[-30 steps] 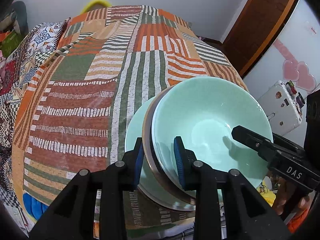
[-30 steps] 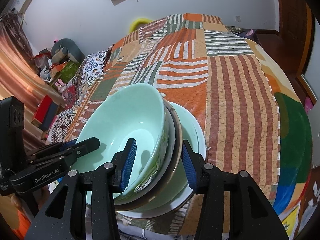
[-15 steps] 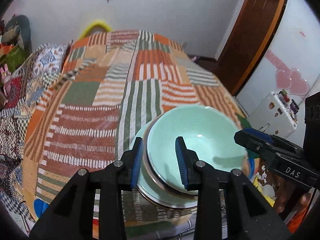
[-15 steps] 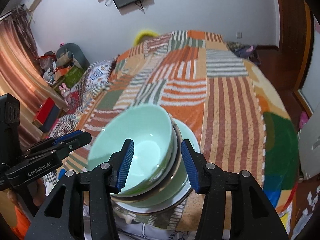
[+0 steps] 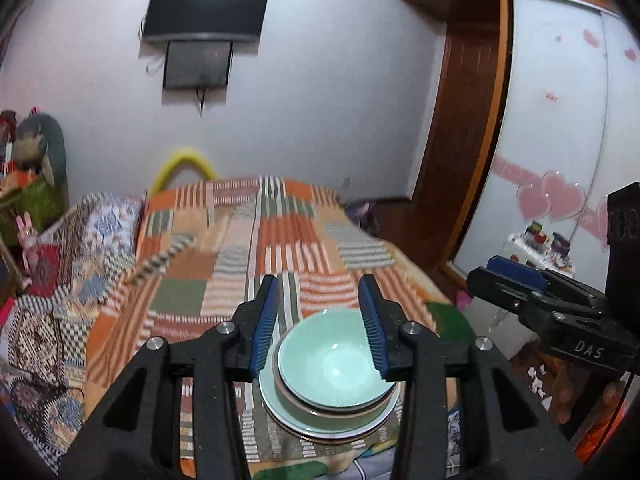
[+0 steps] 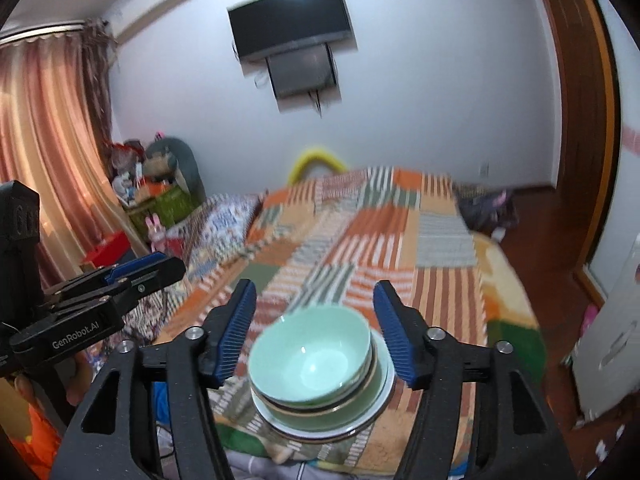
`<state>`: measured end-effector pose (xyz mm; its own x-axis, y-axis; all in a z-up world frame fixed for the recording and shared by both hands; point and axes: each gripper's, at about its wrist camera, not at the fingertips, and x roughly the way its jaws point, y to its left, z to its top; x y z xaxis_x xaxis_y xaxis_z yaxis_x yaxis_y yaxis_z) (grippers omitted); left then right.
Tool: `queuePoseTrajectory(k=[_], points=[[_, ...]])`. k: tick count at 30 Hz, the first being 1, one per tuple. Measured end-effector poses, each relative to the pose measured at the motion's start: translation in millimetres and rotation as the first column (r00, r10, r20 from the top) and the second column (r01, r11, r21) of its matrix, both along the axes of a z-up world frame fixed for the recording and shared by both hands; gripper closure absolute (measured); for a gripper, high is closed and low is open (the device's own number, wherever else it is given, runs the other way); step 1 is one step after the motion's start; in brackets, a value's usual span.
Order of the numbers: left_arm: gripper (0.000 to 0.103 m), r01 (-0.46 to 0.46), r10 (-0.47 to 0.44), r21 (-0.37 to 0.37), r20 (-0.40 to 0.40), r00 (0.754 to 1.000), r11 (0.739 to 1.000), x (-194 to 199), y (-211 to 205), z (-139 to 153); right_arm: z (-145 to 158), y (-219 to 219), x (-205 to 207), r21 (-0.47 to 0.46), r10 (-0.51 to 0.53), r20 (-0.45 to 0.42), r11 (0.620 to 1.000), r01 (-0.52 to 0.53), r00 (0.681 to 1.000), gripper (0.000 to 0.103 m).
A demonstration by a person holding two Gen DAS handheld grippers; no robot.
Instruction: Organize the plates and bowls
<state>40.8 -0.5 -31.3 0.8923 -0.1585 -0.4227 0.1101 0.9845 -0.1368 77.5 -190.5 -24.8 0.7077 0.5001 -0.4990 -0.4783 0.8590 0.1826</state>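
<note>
A stack of pale green bowls and plates (image 5: 332, 384) rests on the near edge of the bed; a green bowl (image 5: 334, 368) sits on top, over a gold-rimmed dish and a wide green plate (image 5: 280, 404). The stack shows in the right wrist view (image 6: 316, 376) too. My left gripper (image 5: 319, 324) is open and empty, well back from and above the stack. My right gripper (image 6: 316, 332) is open and empty, also drawn back. The right gripper shows at the right of the left view (image 5: 540, 300), and the left gripper at the left of the right view (image 6: 108, 292).
The bed carries a striped patchwork blanket (image 5: 256, 256). A wall-mounted TV (image 5: 204, 12) hangs behind it. A wooden door (image 5: 460, 140) and a white wardrobe (image 5: 560, 120) stand on the right. Curtains (image 6: 44, 152) and a cluttered pile of toys (image 6: 156, 184) are on the left.
Both grippers have pulled back and up from the stack and opened wider. The jaws no longer straddle the bowl rims. The stack stays on the bed.
</note>
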Motion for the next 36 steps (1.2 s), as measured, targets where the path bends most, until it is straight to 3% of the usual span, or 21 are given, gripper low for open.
queuePoseTrajectory(k=[3,6,12,14,16,19,23,26,36], points=[[0.060,-0.001,0.001,0.015,0.049,0.999,1.000,-13,-3,12,16,-1,-11,0.010,-0.003,0.064,1.000,0.003,0.998,0.042],[0.044,-0.009,0.007,0.025,0.093,0.996,1.000,-24,-4,21,26,-3,-19,0.023,-0.011,0.114,1.000,0.008,0.993,0.036],[0.040,-0.011,0.008,0.025,0.133,0.991,1.000,-39,-3,31,36,-2,-28,0.033,-0.017,0.168,0.999,0.012,0.986,0.034],[0.030,-0.014,0.012,0.016,0.146,0.989,1.000,-42,-2,32,36,-2,-29,0.034,-0.020,0.178,0.999,0.014,0.984,0.024],[0.030,-0.022,0.019,0.018,0.164,0.986,1.000,-47,-2,33,36,-3,-35,0.036,-0.026,0.194,0.999,0.020,0.981,0.020],[0.016,-0.029,0.023,0.029,0.178,0.984,0.999,-51,-4,33,37,-2,-36,0.037,-0.020,0.200,0.999,0.013,0.980,0.019],[0.006,-0.051,0.041,0.042,0.213,0.976,0.998,-59,-6,33,38,-2,-36,0.041,-0.025,0.210,0.999,0.017,0.977,0.008],[0.003,-0.063,0.050,0.052,0.222,0.974,0.997,-62,-9,33,37,-4,-38,0.049,-0.031,0.216,0.999,0.021,0.976,0.002],[0.002,-0.074,0.061,0.053,0.223,0.973,0.996,-63,-9,30,35,-7,-42,0.039,-0.042,0.221,0.999,0.034,0.974,0.000]])
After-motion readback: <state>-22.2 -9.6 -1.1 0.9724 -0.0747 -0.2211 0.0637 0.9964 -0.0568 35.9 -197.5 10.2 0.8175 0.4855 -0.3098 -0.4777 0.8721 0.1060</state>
